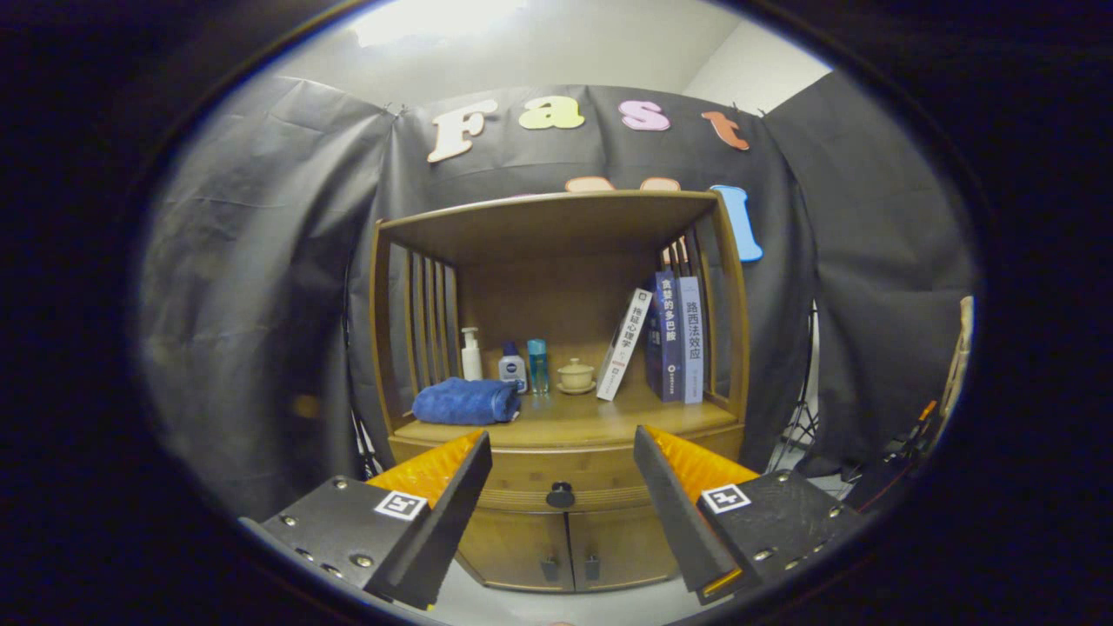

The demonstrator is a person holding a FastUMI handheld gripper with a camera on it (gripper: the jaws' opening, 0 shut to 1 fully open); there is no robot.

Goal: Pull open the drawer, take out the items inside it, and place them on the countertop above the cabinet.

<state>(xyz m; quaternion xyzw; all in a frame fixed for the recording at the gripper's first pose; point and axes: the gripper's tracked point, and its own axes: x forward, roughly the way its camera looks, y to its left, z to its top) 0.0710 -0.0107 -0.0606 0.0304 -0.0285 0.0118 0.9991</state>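
A wooden cabinet point(561, 417) stands ahead against the black cloth wall. Its drawer point(522, 489) sits shut under the countertop point(591, 419), with a dark round knob point(560, 496) at its middle. My gripper point(562, 445) is open, held some way back from the cabinet, and the knob shows between and beyond the two fingers. Nothing is between the fingers. The drawer's contents are hidden.
On the countertop lie a folded blue towel point(465, 402), a white pump bottle point(471, 354), two small bottles point(525, 367), a lidded cup on a saucer point(576, 376) and several books point(665, 339) at the right. Two small doors point(565, 548) sit below the drawer.
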